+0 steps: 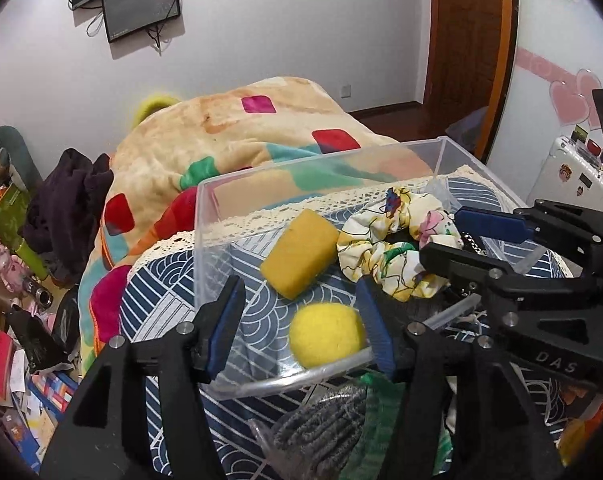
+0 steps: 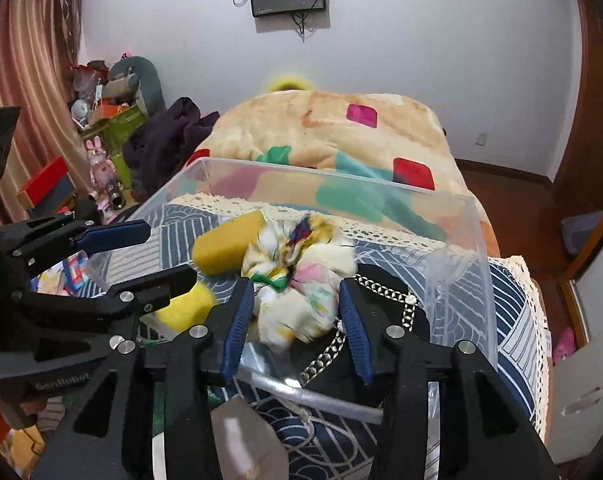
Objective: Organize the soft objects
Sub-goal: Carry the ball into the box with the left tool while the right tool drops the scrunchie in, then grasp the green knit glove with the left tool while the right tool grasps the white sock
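A clear plastic bin stands on a blue patterned cloth. In it lie a yellow sponge, a yellow ball and a floral scrunchie. My left gripper is open over the bin's near rim, the ball between its fingers and touching neither. My right gripper is open inside the bin, its blue pads either side of the scrunchie, which looks blurred. The right gripper also shows in the left wrist view. A black item with a silver chain lies under the scrunchie.
A grey knitted item and green fabric lie outside the bin near the front. A colourful blanket is heaped behind the bin. Clutter fills the floor at the left. A white cabinet stands at the right.
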The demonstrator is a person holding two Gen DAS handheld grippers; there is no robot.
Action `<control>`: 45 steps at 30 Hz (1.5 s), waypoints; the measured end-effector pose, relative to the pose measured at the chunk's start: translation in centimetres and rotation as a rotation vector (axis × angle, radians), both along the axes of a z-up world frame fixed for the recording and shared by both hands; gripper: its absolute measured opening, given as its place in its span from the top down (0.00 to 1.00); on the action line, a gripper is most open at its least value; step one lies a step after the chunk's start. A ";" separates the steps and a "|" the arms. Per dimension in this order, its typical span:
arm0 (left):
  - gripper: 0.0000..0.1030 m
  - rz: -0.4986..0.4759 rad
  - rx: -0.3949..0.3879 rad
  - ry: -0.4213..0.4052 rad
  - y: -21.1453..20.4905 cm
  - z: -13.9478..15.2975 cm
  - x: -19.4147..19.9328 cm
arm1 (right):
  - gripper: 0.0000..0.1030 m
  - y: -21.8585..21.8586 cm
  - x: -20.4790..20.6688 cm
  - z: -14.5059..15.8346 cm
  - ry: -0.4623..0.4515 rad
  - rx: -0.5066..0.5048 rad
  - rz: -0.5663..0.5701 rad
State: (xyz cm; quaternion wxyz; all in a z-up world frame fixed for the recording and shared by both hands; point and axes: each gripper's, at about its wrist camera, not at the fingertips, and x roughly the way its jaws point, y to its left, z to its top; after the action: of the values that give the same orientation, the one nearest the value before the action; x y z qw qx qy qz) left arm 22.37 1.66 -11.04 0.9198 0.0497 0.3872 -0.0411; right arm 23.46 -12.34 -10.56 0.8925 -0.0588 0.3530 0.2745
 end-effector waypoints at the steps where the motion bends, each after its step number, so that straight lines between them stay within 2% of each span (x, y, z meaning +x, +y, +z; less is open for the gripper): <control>1: 0.43 -0.003 -0.001 -0.006 0.0 0.2 -0.3 | 0.59 0.0 -0.1 0.1 -0.004 -0.001 0.000; 5: 0.39 -0.004 -0.011 -0.035 0.3 1.1 -1.3 | 0.54 -0.1 -1.1 1.0 -0.046 -0.013 -0.001; 12: 0.32 0.017 -0.081 -0.103 1.6 3.6 -3.3 | 0.41 -1.2 -3.4 3.6 -0.136 0.037 -0.007; 20: 0.32 0.008 -0.123 -0.114 2.4 3.7 -6.2 | 0.40 -2.1 -5.5 4.6 -0.175 0.083 -0.006; 25: 0.32 -0.013 -0.127 -0.094 1.7 2.4 -8.0 | 0.40 -2.1 -6.3 2.9 -0.136 0.071 0.003; 27: 0.32 -0.028 -0.137 -0.073 1.4 1.5 -8.6 | 0.40 -2.0 -6.3 1.6 -0.085 0.079 0.022; 33: 0.39 -0.064 -0.147 -0.018 0.4 -0.7 -9.6 | 0.40 -1.3 -6.9 -2.0 0.022 0.039 0.055; 36: 0.46 -0.084 -0.160 0.008 -0.1 -1.6 -9.7 | 0.40 -1.2 -7.2 -3.1 0.052 0.037 0.070; 39: 0.54 -0.095 -0.168 0.034 -0.6 -2.5 -9.5 | 0.40 -1.6 -7.3 -3.6 0.068 0.047 0.068; 45: 0.54 -0.089 -0.150 0.050 -1.1 -3.7 -9.7 | 0.41 -2.6 -7.8 -4.0 0.089 0.069 0.063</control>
State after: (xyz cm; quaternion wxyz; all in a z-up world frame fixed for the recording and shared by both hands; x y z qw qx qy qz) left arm 12.62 0.55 -14.79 0.9082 -0.0031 0.4031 -0.1122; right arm 15.71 -14.95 -14.54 0.8684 -0.0269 0.3808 0.3165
